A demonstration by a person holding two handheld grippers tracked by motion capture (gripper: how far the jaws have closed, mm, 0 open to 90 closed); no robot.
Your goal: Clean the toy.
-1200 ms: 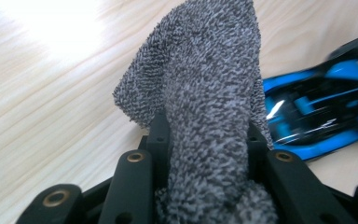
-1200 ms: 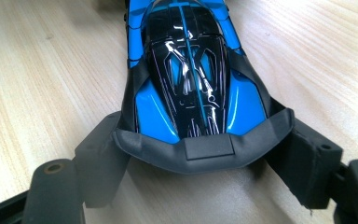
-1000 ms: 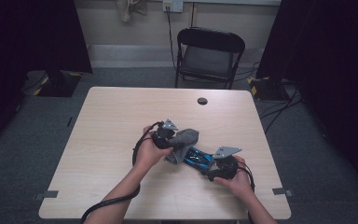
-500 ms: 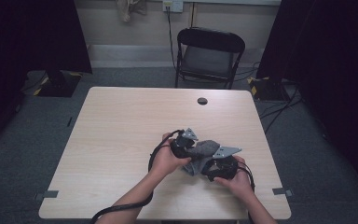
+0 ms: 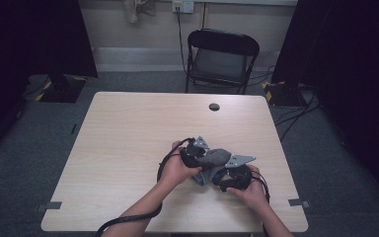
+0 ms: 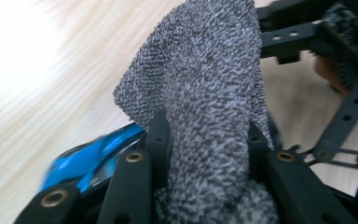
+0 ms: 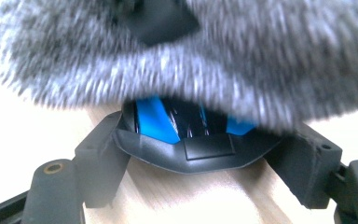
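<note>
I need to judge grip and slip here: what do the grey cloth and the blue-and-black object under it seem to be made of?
The grey speckled cloth looks like soft terry or microfibre: looped, fuzzy pile, matte, draping in folds. The blue-and-black rounded object looks like hard moulded plastic: the blue panels are glossy with highlights, the dark grey rim is matte and smooth. What the object is remains unclear.
</note>
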